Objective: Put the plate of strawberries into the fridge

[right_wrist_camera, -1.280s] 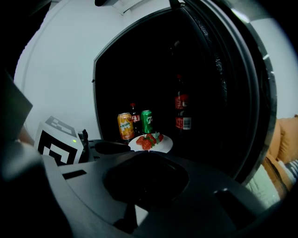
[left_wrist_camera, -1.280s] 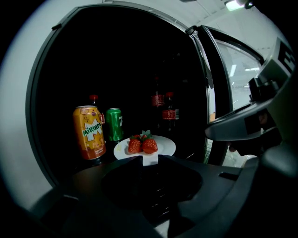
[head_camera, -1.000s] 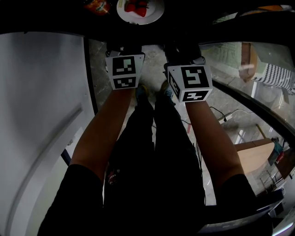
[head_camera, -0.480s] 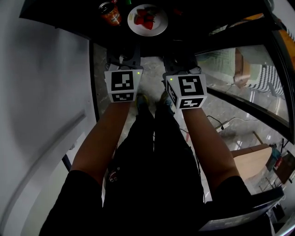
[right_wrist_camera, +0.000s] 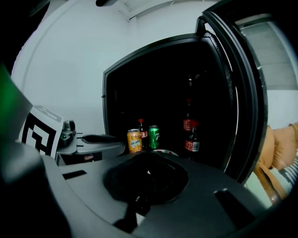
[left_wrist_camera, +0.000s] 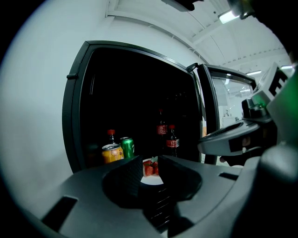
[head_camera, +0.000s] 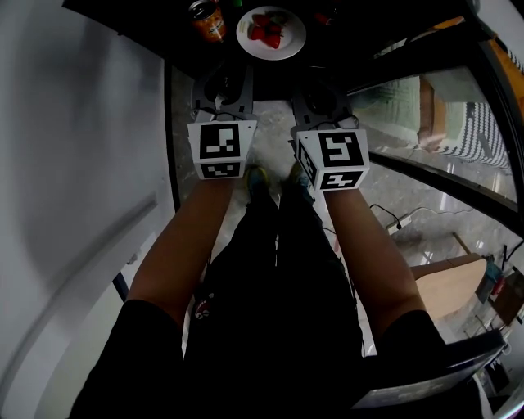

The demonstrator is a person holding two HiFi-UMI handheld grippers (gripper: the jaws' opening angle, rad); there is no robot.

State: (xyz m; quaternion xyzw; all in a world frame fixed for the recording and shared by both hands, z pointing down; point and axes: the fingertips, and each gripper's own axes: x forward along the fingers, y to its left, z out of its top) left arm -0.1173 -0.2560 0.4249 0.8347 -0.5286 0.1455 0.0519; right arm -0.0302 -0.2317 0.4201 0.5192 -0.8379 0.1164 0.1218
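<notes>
The white plate (head_camera: 271,33) of red strawberries (head_camera: 268,27) sits on a dark shelf inside the open fridge, beside an orange can (head_camera: 207,18). My left gripper (head_camera: 223,82) hovers in front of the fridge, short of the plate. Its jaws stand a little apart and hold nothing, and through the gap I see the plate (left_wrist_camera: 151,180) and strawberries (left_wrist_camera: 149,168) farther off. To its right my right gripper (head_camera: 322,92) is level with it. In its own view its jaws (right_wrist_camera: 148,163) look closed and empty, with the plate's rim (right_wrist_camera: 164,152) just past them.
The shelf also carries an orange can (left_wrist_camera: 111,153), a green can (left_wrist_camera: 127,147) and cola bottles (left_wrist_camera: 172,141). On the right the fridge door (right_wrist_camera: 242,93) stands open. A white wall (head_camera: 74,164) runs along the left. My legs and the tiled floor lie below.
The plate and orange can now show lower and fuller in the head view. Both grippers stay side by side in front of the fridge, barely shifted.
</notes>
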